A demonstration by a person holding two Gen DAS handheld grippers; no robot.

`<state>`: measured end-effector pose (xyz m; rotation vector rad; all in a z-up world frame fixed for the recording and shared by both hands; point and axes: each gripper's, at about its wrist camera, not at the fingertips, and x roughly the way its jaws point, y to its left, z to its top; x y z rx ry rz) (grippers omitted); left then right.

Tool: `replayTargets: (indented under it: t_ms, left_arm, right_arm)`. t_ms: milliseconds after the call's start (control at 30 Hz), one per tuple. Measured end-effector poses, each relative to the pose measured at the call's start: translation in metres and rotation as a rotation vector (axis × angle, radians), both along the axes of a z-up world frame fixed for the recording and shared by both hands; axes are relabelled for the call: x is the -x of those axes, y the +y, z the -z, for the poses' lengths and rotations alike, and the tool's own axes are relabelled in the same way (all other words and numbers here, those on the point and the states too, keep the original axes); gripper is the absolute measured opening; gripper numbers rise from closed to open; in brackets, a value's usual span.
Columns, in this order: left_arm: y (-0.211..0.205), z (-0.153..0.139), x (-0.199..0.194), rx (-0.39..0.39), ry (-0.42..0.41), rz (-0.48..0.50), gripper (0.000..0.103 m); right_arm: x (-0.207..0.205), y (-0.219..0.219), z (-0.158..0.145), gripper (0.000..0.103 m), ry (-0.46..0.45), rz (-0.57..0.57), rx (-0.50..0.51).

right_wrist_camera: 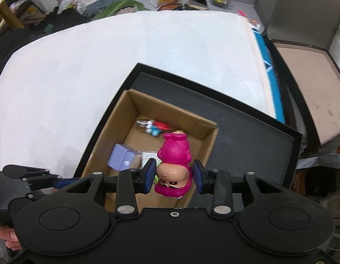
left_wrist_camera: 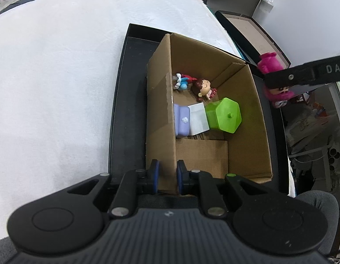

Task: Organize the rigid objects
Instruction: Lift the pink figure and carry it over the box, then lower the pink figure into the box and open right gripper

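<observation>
- L gripper [left_wrist_camera: 166,177] clamped on the near wall of the open brown cardboard box [left_wrist_camera: 257,118], one blue pad either side of the wall, bracing it.
- Box sits inside a shallow black tray [left_wrist_camera: 123,110], on a white fluffy cloth [left_wrist_camera: 60,77] over the table.
- R gripper [right_wrist_camera: 173,176] grips a glossy magenta plastic figurine w/ a cartoon face [right_wrist_camera: 173,165], pinched at the head, body pointing away from the camera. From the L wrist view it hangs by the box's right rim, just outside.
- Already in the box: green hexagonal plastic container w/ a knobbed lid [left_wrist_camera: 225,115] on its side, small white cube [left_wrist_camera: 198,118] touching it, lilac plastic toy sofa [left_wrist_camera: 182,120] against the left wall, small brown-haired doll figure [left_wrist_camera: 203,88] and a blue-red-white small toy [left_wrist_camera: 182,80] at the far end.
- Step in hand, I'd say: carry phase, magenta figurine en route to the box.
- Next move prob. needs: bring R gripper over the bare cardboard floor at the near end, lower it inside, then let go; L keeps the box steady.
- Risk: clipping the right wall on the way in.
</observation>
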<state>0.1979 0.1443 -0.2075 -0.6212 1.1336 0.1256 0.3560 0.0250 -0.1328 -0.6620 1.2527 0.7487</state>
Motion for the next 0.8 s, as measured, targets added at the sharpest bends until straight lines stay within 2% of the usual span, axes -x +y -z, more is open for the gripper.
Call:
replayTargets:
  t_ms: [533,800]
  left_arm:
    - [0.000,-0.001,0.000,0.001,-0.001,-0.001,0.015]
    - [0.000,-0.001,0.000,0.001,0.000,-0.001,0.015]
  right_arm:
    - [0.036,0.020,0.039,0.036,0.070,-0.083,0.050]
    - [0.044,0.019,0.061,0.036,0.128,-0.036,0.046]
